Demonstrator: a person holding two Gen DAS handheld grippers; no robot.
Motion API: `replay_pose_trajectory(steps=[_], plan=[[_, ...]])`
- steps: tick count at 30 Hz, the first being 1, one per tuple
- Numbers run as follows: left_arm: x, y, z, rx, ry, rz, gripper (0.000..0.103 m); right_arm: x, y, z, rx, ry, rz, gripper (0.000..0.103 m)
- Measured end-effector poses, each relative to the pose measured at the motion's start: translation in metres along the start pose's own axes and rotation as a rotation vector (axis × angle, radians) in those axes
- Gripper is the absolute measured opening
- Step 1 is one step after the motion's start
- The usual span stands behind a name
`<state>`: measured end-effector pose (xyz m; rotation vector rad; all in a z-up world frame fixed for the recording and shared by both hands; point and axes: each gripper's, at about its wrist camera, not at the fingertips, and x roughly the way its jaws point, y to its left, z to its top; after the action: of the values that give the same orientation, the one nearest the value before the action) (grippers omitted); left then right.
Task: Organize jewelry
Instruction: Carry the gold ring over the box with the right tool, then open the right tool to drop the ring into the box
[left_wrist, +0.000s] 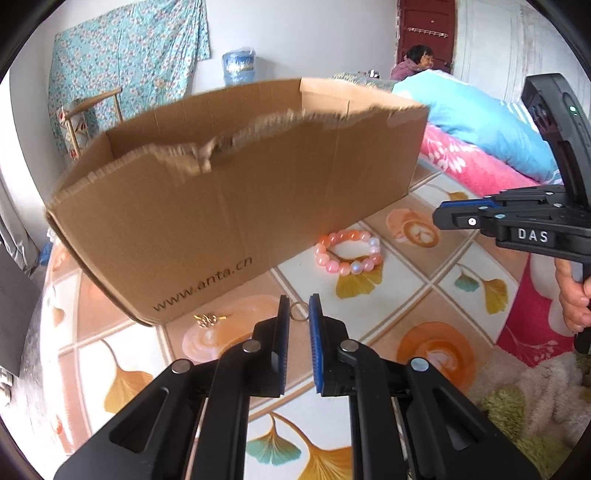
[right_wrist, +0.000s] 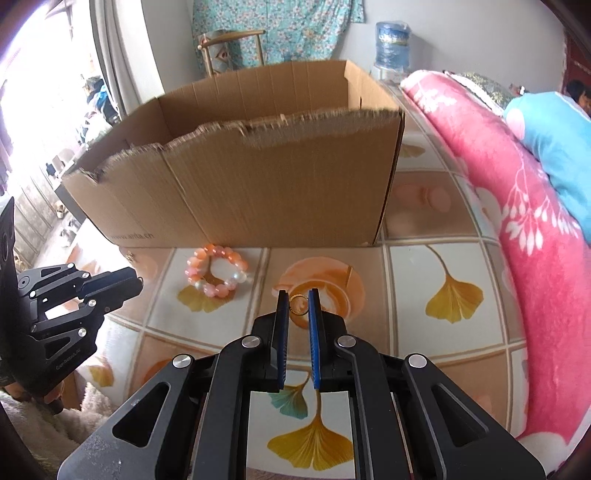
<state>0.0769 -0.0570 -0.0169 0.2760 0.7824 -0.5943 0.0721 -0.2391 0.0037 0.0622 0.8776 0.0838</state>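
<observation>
One ring (right_wrist: 298, 305) is pinched in the right gripper (right_wrist: 298, 306) jaws — left gripper (left_wrist: 299, 314) closed, empty; bracelet (right_wrist: 216, 272) and gold charm (left_wrist: 208, 320) still lie near the box (right_wrist: 258, 184).

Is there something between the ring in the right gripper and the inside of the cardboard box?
Only the box's near wall, torn along its top; the ring must pass over it. The bead bracelet lies aside.
</observation>
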Motion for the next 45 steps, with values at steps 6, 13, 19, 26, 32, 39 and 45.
replay_pose_trajectory(steps=[6, 13, 19, 26, 32, 39, 45], plan=[[-0.037, -0.002, 0.016, 0.007, -0.083, -0.042, 0.010, -0.031, 0.003, 0.013, -0.006, -0.068, 0.064, 0.008], [-0.088, -0.001, 0.062, 0.057, -0.286, -0.070, 0.010, -0.078, 0.023, 0.051, -0.083, -0.256, 0.139, 0.008], [-0.059, 0.016, 0.110, 0.004, -0.267, -0.085, 0.010, -0.067, 0.023, 0.093, -0.094, -0.288, 0.152, 0.008], [0.007, 0.018, 0.136, -0.034, -0.127, -0.116, 0.010, -0.020, 0.011, 0.119, -0.036, -0.168, 0.107, 0.008], [0.052, 0.015, 0.147, -0.076, -0.007, -0.138, 0.010, 0.013, 0.002, 0.118, -0.008, -0.090, 0.061, 0.008], [0.074, 0.021, 0.152, -0.127, 0.057, -0.137, 0.010, 0.033, 0.001, 0.122, -0.040, -0.077, 0.023, 0.008], [0.078, 0.023, 0.152, -0.140, 0.080, -0.130, 0.010, 0.036, -0.003, 0.125, -0.024, -0.079, 0.034, 0.009]])
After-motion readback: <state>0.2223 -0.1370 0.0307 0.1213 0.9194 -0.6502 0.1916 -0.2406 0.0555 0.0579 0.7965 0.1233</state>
